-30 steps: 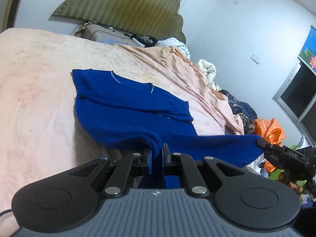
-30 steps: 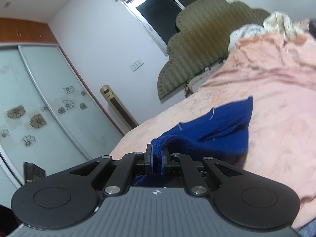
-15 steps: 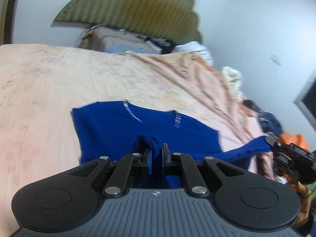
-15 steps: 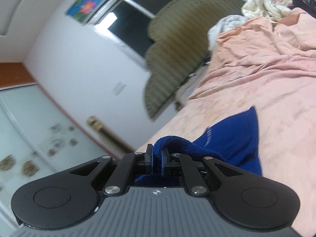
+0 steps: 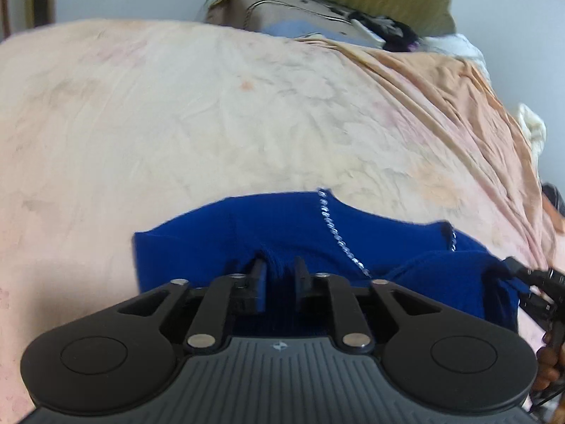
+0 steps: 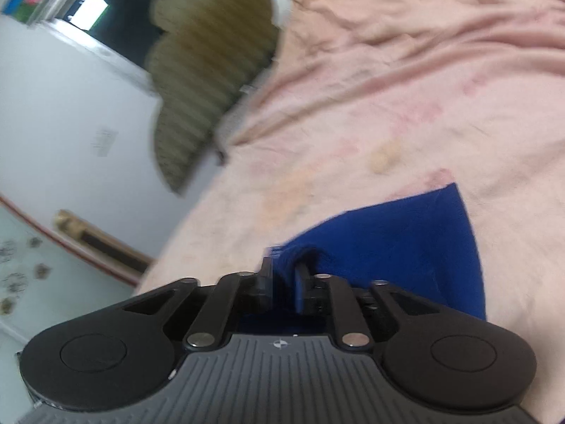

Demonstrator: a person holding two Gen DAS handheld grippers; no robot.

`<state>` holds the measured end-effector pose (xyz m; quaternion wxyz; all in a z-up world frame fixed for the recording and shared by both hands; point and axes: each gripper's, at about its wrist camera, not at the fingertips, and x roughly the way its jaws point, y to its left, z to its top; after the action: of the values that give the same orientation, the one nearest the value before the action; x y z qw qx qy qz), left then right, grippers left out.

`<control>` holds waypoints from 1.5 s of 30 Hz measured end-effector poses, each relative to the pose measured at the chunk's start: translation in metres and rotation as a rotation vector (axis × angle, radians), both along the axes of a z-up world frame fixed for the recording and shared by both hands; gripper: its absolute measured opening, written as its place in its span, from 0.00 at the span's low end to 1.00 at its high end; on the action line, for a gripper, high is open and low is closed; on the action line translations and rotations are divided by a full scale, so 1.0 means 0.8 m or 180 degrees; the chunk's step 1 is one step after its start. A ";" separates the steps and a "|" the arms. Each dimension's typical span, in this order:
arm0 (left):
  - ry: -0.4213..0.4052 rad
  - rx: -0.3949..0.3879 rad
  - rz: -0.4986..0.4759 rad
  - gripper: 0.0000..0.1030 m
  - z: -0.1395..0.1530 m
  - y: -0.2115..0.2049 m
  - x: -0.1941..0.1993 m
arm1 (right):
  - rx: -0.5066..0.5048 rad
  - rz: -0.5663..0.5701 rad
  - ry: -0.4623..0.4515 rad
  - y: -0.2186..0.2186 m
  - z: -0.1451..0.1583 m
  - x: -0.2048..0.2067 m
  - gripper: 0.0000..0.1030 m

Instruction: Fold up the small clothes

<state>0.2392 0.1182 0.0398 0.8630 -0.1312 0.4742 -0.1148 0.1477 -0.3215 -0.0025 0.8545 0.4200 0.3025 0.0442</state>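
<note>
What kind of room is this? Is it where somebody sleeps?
Most likely a bedroom. A wide bed with a peach sheet fills the view, a padded olive headboard stands against the wall, and a blue garment lies on the sheet for folding.

Your left tool [image 5: 280, 275] has a matte black body: two broad rounded lobes at 4 and 8 o'clock, each with a shallow circular recess. Between them lies a grey ribbed plate with a small white emblem at its 12 o'clock edge. Black link bars carry silver round-headed screws, and the fingers [image 5: 260, 284] are narrow black slabs. Your right tool [image 6: 284, 279] is built the same, with blue-faced pads [image 6: 299, 291].
</note>
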 end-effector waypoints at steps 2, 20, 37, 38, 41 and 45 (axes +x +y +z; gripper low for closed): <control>-0.0111 -0.0113 0.0135 0.52 0.006 0.022 0.000 | -0.0142 -0.0049 -0.0016 0.001 -0.002 0.005 0.28; -0.0816 0.1482 -0.0338 0.74 -0.006 -0.035 -0.050 | -0.1666 -0.0114 0.0136 0.049 0.008 0.011 0.56; -0.0531 0.0269 -0.0234 0.74 -0.010 0.086 -0.193 | -0.1510 0.0158 -0.0050 0.054 0.024 -0.166 0.73; -0.0522 0.0147 -0.0296 0.74 -0.014 0.087 -0.203 | -0.1479 0.0114 0.0000 0.051 0.021 -0.175 0.73; -0.0558 -0.0014 -0.0502 0.73 -0.026 0.084 -0.225 | -0.1398 0.0012 0.0116 0.039 0.013 -0.196 0.74; -0.0507 0.0153 -0.0793 0.58 -0.047 0.069 -0.229 | -0.1342 0.0161 0.0212 0.041 0.000 -0.211 0.73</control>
<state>0.0562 0.1732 0.0022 0.8799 -0.0412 0.4194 -0.2197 -0.0209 -0.2891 -0.0025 0.9116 0.2255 0.3436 -0.0126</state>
